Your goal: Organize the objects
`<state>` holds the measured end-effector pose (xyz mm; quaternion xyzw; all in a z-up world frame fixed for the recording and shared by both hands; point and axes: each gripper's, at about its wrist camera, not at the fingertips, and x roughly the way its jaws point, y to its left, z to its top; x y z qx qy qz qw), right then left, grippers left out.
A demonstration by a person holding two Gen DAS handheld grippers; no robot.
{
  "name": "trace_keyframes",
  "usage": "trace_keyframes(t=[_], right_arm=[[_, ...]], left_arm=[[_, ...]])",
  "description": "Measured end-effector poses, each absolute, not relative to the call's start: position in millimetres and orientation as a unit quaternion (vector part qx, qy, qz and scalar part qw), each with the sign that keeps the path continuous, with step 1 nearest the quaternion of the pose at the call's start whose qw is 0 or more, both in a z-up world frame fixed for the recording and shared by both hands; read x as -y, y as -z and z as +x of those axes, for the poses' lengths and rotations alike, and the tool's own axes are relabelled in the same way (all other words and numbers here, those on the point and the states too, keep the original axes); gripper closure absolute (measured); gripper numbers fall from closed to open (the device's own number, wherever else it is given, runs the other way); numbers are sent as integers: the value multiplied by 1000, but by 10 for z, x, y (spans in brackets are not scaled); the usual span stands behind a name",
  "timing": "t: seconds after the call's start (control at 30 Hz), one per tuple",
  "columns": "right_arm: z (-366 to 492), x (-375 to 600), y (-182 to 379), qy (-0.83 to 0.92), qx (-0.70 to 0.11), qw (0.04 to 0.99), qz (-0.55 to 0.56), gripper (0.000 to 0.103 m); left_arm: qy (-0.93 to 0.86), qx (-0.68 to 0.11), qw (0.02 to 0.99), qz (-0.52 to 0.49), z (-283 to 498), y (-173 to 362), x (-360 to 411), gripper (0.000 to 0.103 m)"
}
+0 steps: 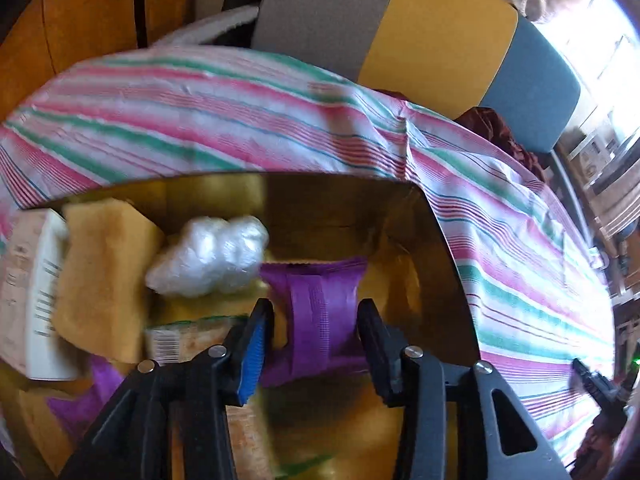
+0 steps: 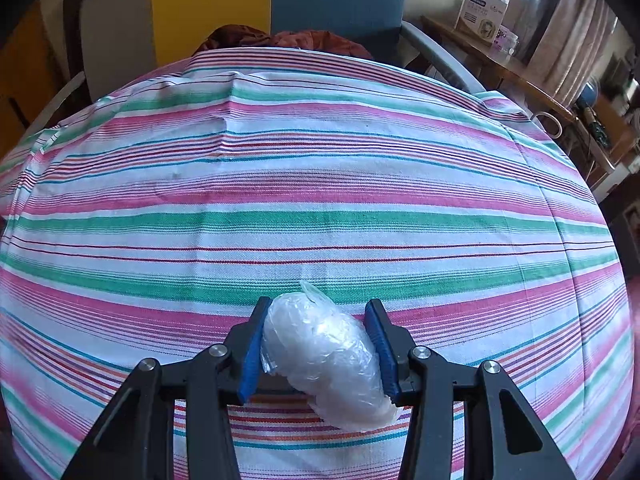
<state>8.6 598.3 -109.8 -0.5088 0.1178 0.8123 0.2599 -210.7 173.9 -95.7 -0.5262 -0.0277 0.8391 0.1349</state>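
Observation:
In the left wrist view my left gripper (image 1: 316, 312) hangs over an open cardboard box (image 1: 436, 216). A purple packet (image 1: 320, 312) stands between its open fingers, with gaps on both sides. The box also holds a clear plastic-wrapped bundle (image 1: 208, 256), yellow sponges (image 1: 100, 276), a white carton (image 1: 36, 292) and a printed packet (image 1: 188, 340). In the right wrist view my right gripper (image 2: 318, 312) is shut on another clear plastic-wrapped bundle (image 2: 324, 356), held just above the striped cloth (image 2: 320, 200).
The striped cloth (image 1: 200, 120) covers the table around the box. Chairs with grey, yellow and blue backs (image 1: 432, 36) stand behind the table. A wooden side table with a white carton (image 2: 480, 8) is at the far right. My right gripper shows at the left view's right edge (image 1: 596, 384).

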Motion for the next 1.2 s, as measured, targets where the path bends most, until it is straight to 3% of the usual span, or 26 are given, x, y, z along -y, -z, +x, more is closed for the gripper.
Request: trace_keyframes(t=[0.43, 0.83, 1.2], right_arm=[[92, -5950, 1098, -817, -116, 265, -499, 58], [37, -5762, 1049, -801, -95, 281, -519, 59], [-308, -4393, 396, -877, -91, 142, -449, 59]], left_arm=[[-895, 4, 154, -420, -1262, 151, -1450, 59], [-919, -32, 148, -364, -578, -121, -1035, 59], [-919, -19, 159, -359, -396, -93, -813, 59]])
